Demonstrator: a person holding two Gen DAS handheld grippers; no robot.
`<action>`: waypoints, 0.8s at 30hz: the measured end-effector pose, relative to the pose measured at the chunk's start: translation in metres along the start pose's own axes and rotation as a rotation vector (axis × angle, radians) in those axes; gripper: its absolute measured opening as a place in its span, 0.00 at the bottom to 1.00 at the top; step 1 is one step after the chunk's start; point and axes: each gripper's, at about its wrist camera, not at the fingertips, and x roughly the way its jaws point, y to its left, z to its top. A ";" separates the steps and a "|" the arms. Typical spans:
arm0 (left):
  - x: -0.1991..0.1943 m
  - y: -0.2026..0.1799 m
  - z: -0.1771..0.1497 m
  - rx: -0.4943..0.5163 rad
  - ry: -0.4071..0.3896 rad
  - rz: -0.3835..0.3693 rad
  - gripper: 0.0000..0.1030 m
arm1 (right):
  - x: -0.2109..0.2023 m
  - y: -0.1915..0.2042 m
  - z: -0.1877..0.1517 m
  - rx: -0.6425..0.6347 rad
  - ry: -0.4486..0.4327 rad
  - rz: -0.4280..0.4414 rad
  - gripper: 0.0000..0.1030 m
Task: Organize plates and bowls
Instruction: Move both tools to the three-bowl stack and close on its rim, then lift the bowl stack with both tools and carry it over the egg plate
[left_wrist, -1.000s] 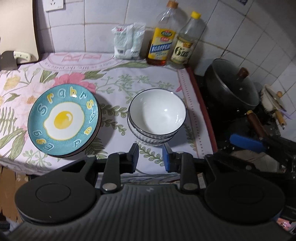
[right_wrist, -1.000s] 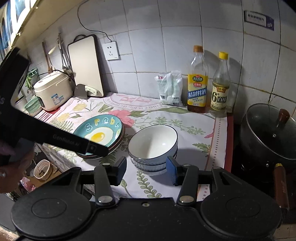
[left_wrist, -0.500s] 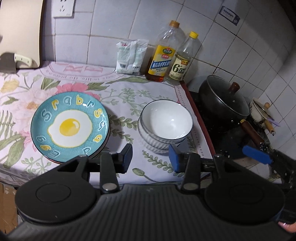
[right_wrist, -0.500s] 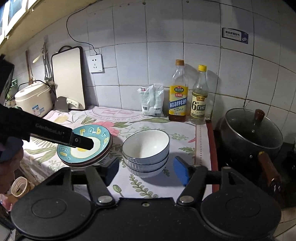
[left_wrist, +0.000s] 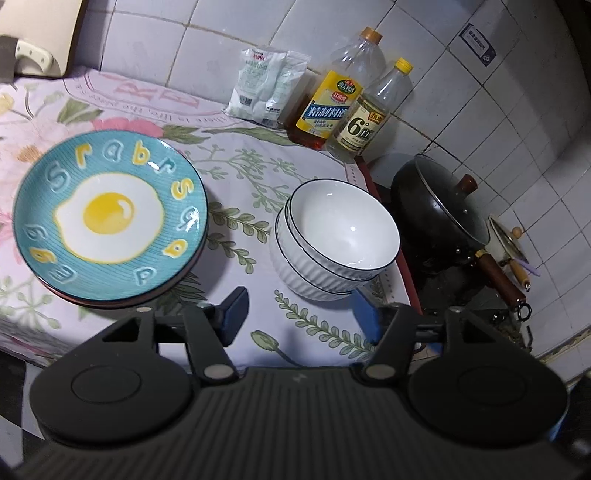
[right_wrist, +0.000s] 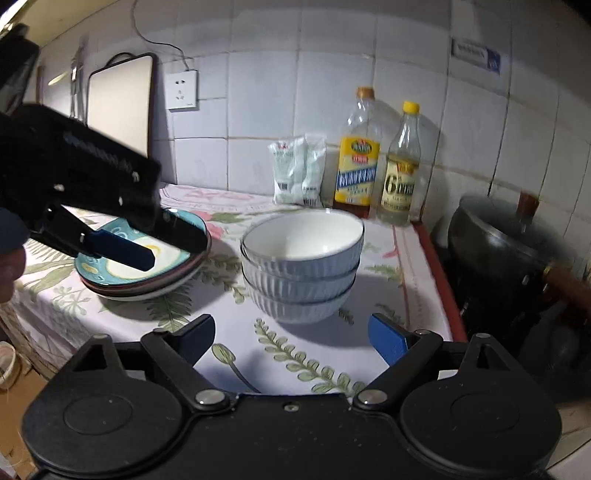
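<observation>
Covering the table (left_wrist: 236, 173) is a floral cloth, with a black pot (left_wrist: 439, 218) past its right edge. Only the right wrist view shows the left tongs (right_wrist: 166, 247) from outside, spread wide above the plate stack (right_wrist: 147, 284). The stacked bowls (left_wrist: 332, 251) sit just ahead of the left tongs' right finger. From the right tongs (right_wrist: 291, 338), spread and empty, they lie straight ahead between the fingers, the plates ahead-left.

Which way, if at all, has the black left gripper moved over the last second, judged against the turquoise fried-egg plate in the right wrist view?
Yes. The left gripper has pushed further right across the turquoise fried-egg plate, toward the stacked white bowls.
</observation>
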 end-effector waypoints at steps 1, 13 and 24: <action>0.004 0.001 -0.001 0.000 -0.003 -0.007 0.65 | 0.006 -0.003 -0.004 0.014 0.006 0.012 0.90; 0.052 0.008 0.006 -0.095 -0.018 -0.052 0.69 | 0.077 -0.002 -0.037 0.082 -0.063 0.022 0.91; 0.092 0.015 0.025 -0.081 -0.010 -0.047 0.67 | 0.113 -0.004 -0.027 0.078 -0.127 0.022 0.93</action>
